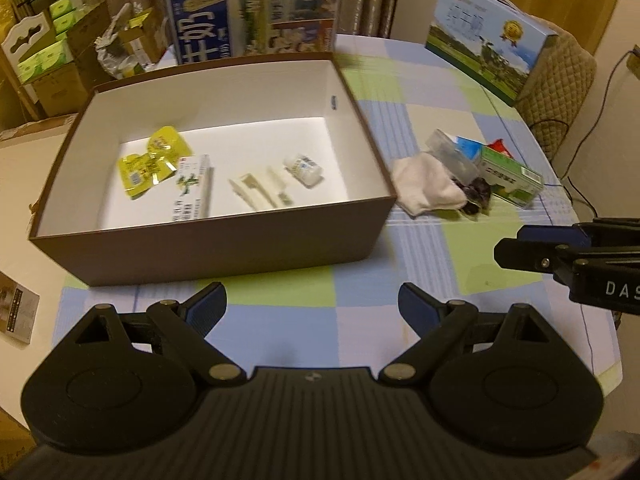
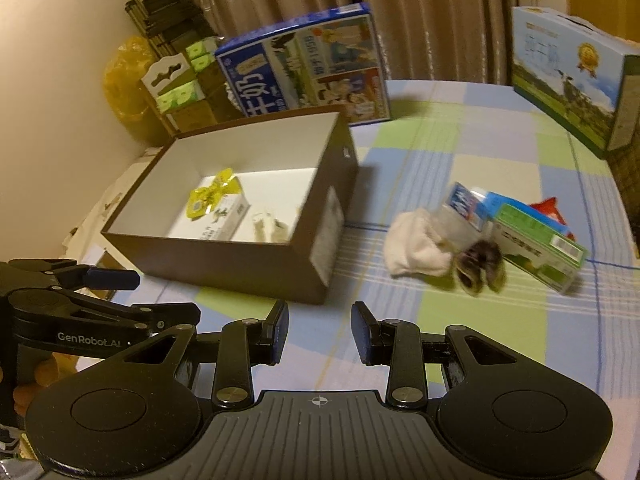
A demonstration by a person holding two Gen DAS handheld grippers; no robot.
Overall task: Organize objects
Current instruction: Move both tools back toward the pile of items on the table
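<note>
One brown box (image 1: 224, 236) on the table. Inside it: two yellow packets (image 1: 150, 160), one white carton (image 1: 192, 188), one small bottle (image 1: 304, 169), and pale plastic pieces (image 1: 260, 190), number unclear. Outside: one white cloth (image 1: 426, 188), one green carton (image 1: 510, 178), two large milk cases (image 1: 256, 8).

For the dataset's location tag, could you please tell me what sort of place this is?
Most likely a lived-in home room, perhaps a dining area: a round table under a blue-and-green checked cloth, a chair with a quilted beige cover, beige curtains, and stacked green tissue packs along the wall.
</note>
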